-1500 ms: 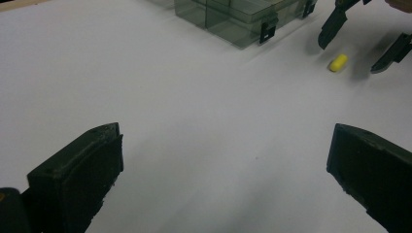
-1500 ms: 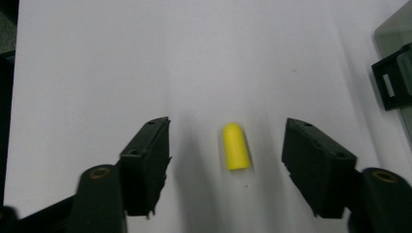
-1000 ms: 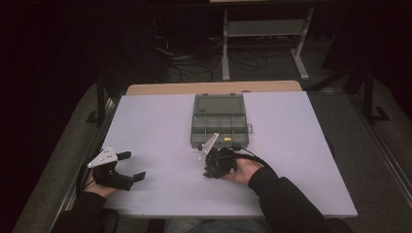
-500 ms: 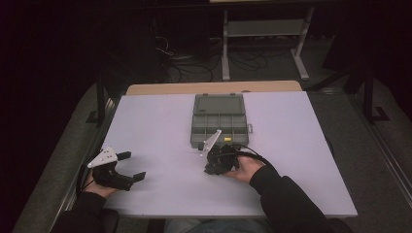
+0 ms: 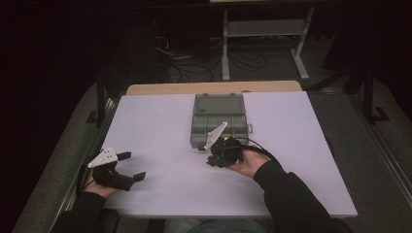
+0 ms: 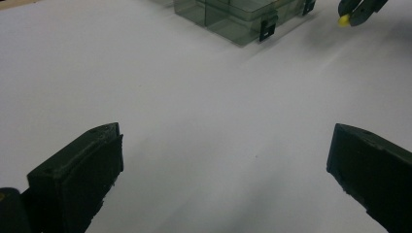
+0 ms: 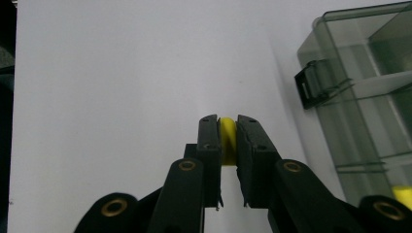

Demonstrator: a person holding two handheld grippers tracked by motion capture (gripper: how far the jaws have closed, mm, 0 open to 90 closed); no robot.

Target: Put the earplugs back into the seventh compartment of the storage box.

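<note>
- Small yellow piece (image 7: pixel 228 138): pinched between the two black jaws of the right hand-held gripper (image 7: pixel 227 127), which is closed on it. From the left gripper view it shows as a yellow dot (image 6: pixel 344 20) at that gripper's tips, clear of the white desk (image 5: pixel 160 121) surface.
- Compartment box (image 5: pixel 218 120): grey-green, translucent, lid open, standing at the middle of the desk toward its far edge. In the right gripper view its near wall and black latch (image 7: pixel 315 89) lie just beside the jaws, to the right and slightly ahead; another yellow piece (image 7: pixel 403 194) sits in a near compartment.
- Deciding relation: the box lies just beyond the right gripper's tips, so a short carry onward should bring the piece over a compartment. Right hand is by far the nearer.
- Left hand-held gripper (image 5: pixel 127 165): jaws spread wide with nothing between them, resting at the desk's near left corner, well apart from the box.
</note>
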